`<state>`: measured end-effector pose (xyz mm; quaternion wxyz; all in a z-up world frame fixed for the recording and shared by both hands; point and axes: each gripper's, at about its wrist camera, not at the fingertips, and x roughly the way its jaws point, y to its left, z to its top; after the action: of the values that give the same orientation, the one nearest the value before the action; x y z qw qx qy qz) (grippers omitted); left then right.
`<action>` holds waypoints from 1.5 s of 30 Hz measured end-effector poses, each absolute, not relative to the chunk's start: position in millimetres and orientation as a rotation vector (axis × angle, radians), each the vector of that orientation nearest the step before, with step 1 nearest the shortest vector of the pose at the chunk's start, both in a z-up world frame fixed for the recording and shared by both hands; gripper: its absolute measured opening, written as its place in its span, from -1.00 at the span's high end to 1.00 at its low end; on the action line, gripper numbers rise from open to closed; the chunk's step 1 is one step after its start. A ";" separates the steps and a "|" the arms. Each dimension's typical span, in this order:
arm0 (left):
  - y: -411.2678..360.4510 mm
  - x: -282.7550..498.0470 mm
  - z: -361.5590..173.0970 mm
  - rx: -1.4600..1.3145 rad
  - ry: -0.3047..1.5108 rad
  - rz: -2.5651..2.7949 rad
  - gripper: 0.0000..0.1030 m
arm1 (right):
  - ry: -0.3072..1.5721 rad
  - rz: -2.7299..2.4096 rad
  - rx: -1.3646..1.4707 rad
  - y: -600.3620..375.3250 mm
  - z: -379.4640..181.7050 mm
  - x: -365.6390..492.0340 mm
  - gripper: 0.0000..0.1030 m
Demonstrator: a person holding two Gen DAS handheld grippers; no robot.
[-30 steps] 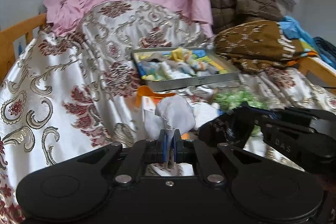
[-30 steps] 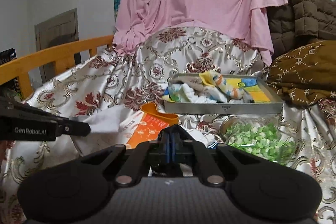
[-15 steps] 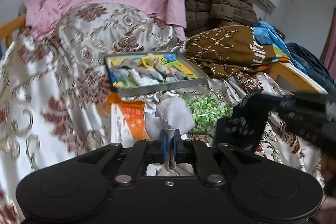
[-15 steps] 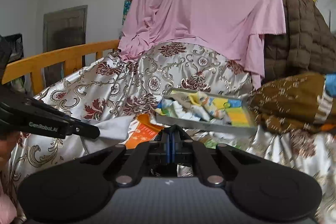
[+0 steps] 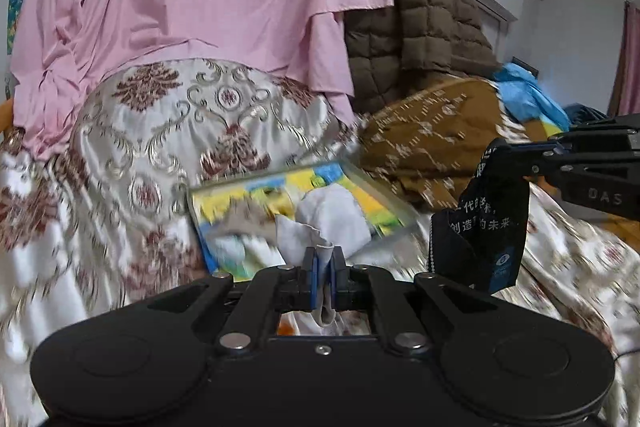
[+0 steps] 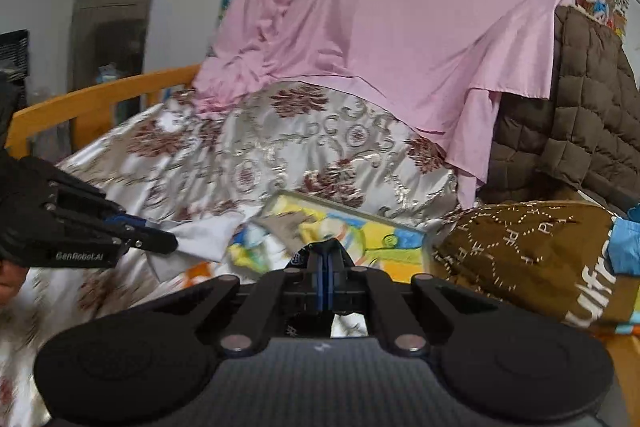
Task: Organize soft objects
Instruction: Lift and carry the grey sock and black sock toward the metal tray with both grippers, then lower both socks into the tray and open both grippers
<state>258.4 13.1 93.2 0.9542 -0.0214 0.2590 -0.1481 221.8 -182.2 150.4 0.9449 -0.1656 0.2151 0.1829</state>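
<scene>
left tongs (image 5: 324, 259): clamped on grey cloth (image 5: 328, 223)
right tongs (image 6: 324, 261): clamped on black cloth (image 5: 480, 223)
tray (image 5: 376, 187): just ahead, slightly below both; left tongs nearer

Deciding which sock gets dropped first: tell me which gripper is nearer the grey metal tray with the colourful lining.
Left, as far as these views show. The left gripper hangs over the tray's near edge; the right gripper is off its right side.

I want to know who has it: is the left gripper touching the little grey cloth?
Touching. In the left wrist view the left gripper has its two fingers pinched shut on the grey cloth, which sticks out above them.
</scene>
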 end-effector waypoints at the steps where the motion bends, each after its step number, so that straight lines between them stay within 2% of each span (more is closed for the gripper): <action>1: 13.9 274.4 90.8 -0.046 0.520 -0.293 0.89 | 0.444 0.359 -0.333 -181.6 149.2 235.3 0.95; 13: 17.1 466.2 39.3 -0.123 0.538 -0.274 0.89 | 0.429 0.251 -0.270 -170.0 100.9 431.5 0.95; 19: -4.8 522.0 14.1 -0.113 0.606 -0.290 0.89 | 0.516 0.205 -0.196 -180.4 66.1 508.7 0.95; 24: -29.3 541.9 -8.3 -0.093 0.673 -0.321 0.89 | 0.617 0.183 -0.166 -200.1 35.0 534.7 0.95; 34: -51.3 536.7 -26.8 -0.044 0.707 -0.349 0.85 | 0.679 0.179 -0.155 -228.1 7.6 520.5 0.90; 41: -55.0 515.0 -27.1 -0.050 0.695 -0.341 0.64 | 0.695 0.175 -0.142 -233.1 -5.1 498.3 0.41; 42: -54.5 511.6 -25.4 -0.052 0.690 -0.339 0.57 | 0.690 0.175 -0.138 -233.6 -5.3 492.7 0.35; 44: -52.8 502.7 -20.2 -0.056 0.672 -0.332 0.45 | 0.666 0.172 -0.131 -235.1 -2.5 480.9 0.10; 45: -51.6 496.5 -16.2 -0.056 0.657 -0.328 0.37 | 0.654 0.170 -0.128 -235.8 0.1 476.4 0.05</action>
<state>496.5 -51.6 -16.2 0.9329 -0.0272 0.3211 -0.1605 476.4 -235.8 0.1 0.9415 -0.0626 0.3206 0.0835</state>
